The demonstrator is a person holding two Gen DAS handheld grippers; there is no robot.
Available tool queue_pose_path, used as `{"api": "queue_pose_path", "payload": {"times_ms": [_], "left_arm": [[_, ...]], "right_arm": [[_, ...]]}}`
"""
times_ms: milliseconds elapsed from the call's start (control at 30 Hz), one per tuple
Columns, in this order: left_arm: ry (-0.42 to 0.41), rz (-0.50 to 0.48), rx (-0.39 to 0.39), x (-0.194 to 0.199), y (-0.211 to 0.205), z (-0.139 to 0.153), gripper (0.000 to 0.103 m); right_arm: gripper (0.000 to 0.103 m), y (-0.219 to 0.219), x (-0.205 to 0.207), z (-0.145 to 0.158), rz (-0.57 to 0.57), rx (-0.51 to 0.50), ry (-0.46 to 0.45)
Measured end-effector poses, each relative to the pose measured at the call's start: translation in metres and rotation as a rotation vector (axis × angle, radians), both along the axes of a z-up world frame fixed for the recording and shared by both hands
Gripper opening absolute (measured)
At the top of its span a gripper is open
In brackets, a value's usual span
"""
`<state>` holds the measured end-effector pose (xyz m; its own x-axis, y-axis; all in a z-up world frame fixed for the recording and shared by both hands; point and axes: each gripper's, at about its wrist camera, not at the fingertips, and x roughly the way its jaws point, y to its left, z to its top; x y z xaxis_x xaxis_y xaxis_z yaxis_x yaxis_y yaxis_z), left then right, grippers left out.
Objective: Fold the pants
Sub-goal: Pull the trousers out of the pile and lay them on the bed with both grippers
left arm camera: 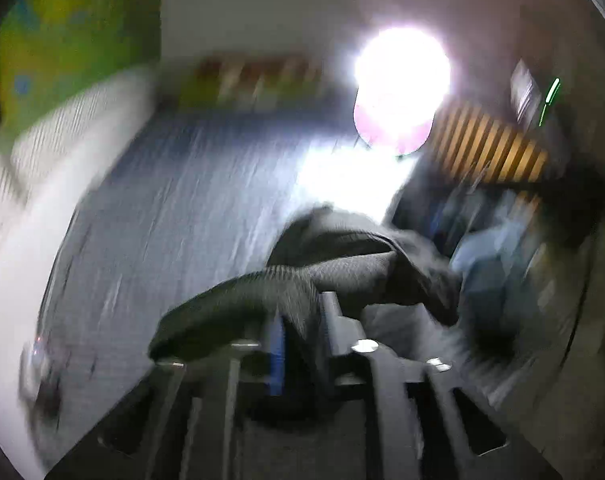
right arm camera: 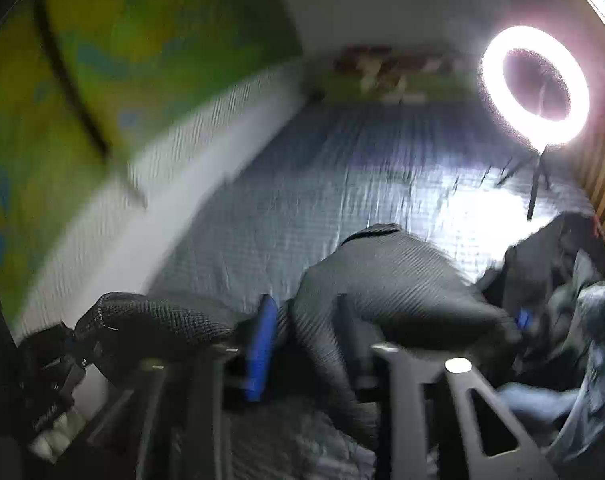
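Note:
The dark grey ribbed pants [left arm camera: 342, 268] hang bunched in front of my left gripper [left arm camera: 302, 320]. A fold runs down between its blue pad [left arm camera: 277, 356] and the other finger and fills the gap, so it looks shut on the cloth. In the right wrist view the same pants [right arm camera: 402, 272] arch over the bed. Another fold sits between the fingers of my right gripper [right arm camera: 302, 320], beside its blue pad [right arm camera: 260, 344], and a mesh-textured lump bulges left of that finger. Both views are blurred by motion.
Below lies a grey-blue quilted bed cover [right arm camera: 322, 180], with a white pillow or edge [right arm camera: 182, 168] and a green wall to the left. A bright ring light [right arm camera: 492, 80] stands on a tripod at the far right. A pile of dark and blue clothes [right arm camera: 574, 300] lies right, by wooden slats [left arm camera: 494, 148].

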<state>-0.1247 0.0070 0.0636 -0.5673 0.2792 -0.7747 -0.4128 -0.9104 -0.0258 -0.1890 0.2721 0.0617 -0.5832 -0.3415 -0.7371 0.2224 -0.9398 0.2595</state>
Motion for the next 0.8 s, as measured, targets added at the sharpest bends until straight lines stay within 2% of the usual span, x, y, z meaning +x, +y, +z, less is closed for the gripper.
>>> {"api": "queue_pose_path", "payload": {"times_ms": [67, 133, 233, 300, 333, 367, 400, 433, 467, 500, 633, 733, 800], "left_arm": [[-0.100, 0.034, -0.051, 0.026, -0.032, -0.055, 0.024], [-0.157, 0.080, -0.031, 0.042, -0.054, -0.082, 0.024], [-0.170, 0.150, 0.049, 0.042, -0.087, -0.101, 0.024], [-0.138, 0.177, 0.055, 0.030, -0.090, -0.099, 0.025], [-0.124, 0.182, 0.056, 0.012, -0.083, -0.102, 0.027], [-0.116, 0.182, 0.066, -0.003, -0.077, -0.104, 0.033], [-0.110, 0.180, 0.080, -0.018, -0.067, -0.105, 0.044], [-0.102, 0.181, 0.090, -0.035, -0.055, -0.104, 0.050], [-0.095, 0.173, 0.108, -0.053, -0.046, -0.102, 0.061], [-0.094, 0.165, 0.120, -0.069, -0.035, -0.108, 0.064], [-0.108, 0.160, 0.139, -0.134, 0.007, -0.122, 0.064], [-0.173, 0.168, 0.189, -0.181, 0.036, -0.145, 0.066], [-0.220, 0.191, 0.194, -0.201, 0.051, -0.165, 0.066]], "right_arm": [[0.046, -0.002, 0.014, -0.038, -0.004, 0.041, -0.047], [0.046, 0.008, 0.028, -0.079, -0.027, 0.070, -0.086], [0.046, 0.033, 0.039, -0.117, -0.081, 0.071, -0.114], [0.046, 0.046, 0.039, -0.135, -0.108, 0.063, -0.134], [0.046, 0.049, 0.038, -0.143, -0.122, 0.068, -0.139], [0.046, 0.052, 0.032, -0.153, -0.148, 0.075, -0.149], [0.046, 0.060, 0.029, -0.161, -0.183, 0.061, -0.170], [0.046, 0.070, 0.025, -0.169, -0.212, 0.029, -0.199], [0.046, 0.078, 0.020, -0.178, -0.240, 0.005, -0.223], [0.046, 0.084, 0.017, -0.186, -0.264, -0.006, -0.236], [0.046, 0.103, -0.003, -0.221, -0.330, -0.033, -0.291], [0.047, 0.102, -0.021, -0.241, -0.313, -0.057, -0.327], [0.048, 0.097, -0.031, -0.253, -0.295, -0.079, -0.351]]}}
